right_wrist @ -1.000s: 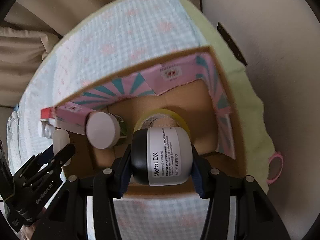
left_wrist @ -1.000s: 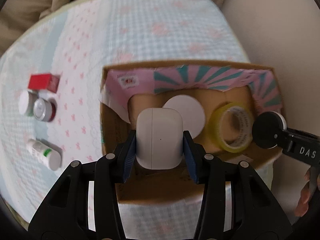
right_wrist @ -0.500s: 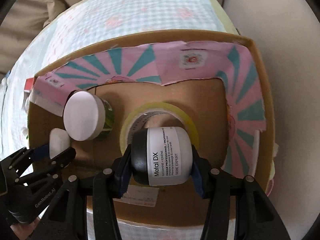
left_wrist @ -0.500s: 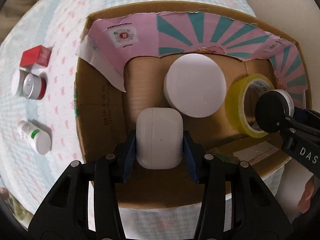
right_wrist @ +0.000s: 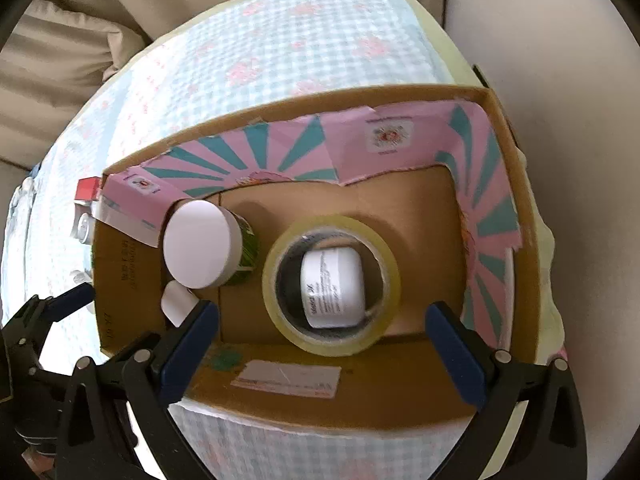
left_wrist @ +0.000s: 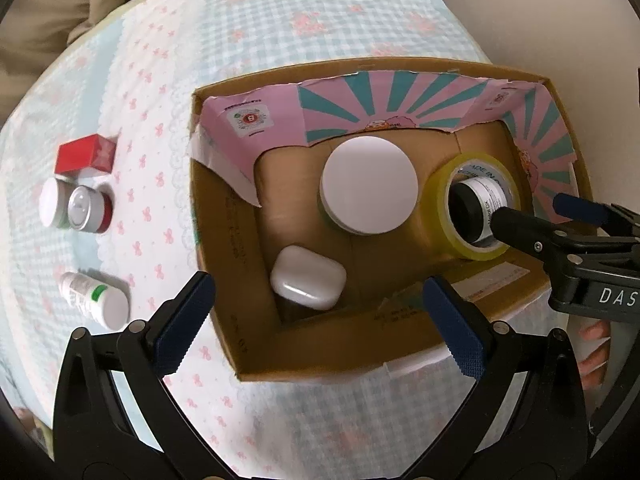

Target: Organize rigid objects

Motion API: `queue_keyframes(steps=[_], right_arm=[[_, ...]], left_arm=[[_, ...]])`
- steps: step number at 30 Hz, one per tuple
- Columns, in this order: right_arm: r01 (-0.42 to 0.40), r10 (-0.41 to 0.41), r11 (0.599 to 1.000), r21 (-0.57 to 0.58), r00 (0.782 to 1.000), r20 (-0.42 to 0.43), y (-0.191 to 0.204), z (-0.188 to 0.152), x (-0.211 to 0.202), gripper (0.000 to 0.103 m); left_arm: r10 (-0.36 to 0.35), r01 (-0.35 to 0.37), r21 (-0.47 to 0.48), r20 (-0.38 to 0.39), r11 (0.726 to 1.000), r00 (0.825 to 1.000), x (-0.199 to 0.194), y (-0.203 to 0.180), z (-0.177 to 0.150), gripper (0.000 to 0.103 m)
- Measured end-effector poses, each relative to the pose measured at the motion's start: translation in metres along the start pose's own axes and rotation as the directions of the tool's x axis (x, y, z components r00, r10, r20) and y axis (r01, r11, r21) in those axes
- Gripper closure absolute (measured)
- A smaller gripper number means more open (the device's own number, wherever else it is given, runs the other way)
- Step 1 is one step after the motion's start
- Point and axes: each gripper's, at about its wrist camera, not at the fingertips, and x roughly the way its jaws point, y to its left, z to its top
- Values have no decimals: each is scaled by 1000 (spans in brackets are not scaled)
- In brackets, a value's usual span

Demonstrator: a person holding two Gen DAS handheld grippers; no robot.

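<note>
Both grippers hang above the box (left_wrist: 256, 344) with their jaws spread wide and nothing between them. Our left gripper (left_wrist: 320, 320) sits over the near wall of the box; just ahead of it, between the blue pads (left_wrist: 182, 322), the white case (left_wrist: 308, 282) lies tilted on the cardboard floor. Beyond the case stands the white-lidded jar (left_wrist: 370, 184), and to its right the tape roll (left_wrist: 448, 196) lies flat. Our right gripper (right_wrist: 322, 344) hovers over that roll (right_wrist: 332, 344), and the black-and-white jar (right_wrist: 334, 288) lies on its side inside the roll's ring (label up, black lid toward the left). Left of the roll we see the lidded jar (right_wrist: 200, 248) and a corner of the case (right_wrist: 176, 306). Outside the box, to the left of our left gripper, a red carton (left_wrist: 86, 156), two small tubs (left_wrist: 76, 210) and a white bottle (left_wrist: 96, 300) rest on the checked cloth (left_wrist: 280, 20).
</note>
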Motion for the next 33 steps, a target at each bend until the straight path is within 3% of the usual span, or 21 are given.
queue_keyframes(steps=[10,20,26,33], right_arm=[[67,-67,998,-2,997,46,7,-5,-17,0],[81,-83,996,22,989,123,18,-21,-81,0],[175,-166,983,-61,977,131,51,-39,-120,0],[175,-158,982,-69,965,207,95,-61,-166,0]], left_arm=[[6,-5,-12,49,1000,999,-25,6,-8,0],[-11,14,-24,122,1000,992,-94,17,-26,0],[11,-4,-38,184,999,983,-150,47,-51,0],[76,-52,-93,279,994,957,-211,114,-83,0]])
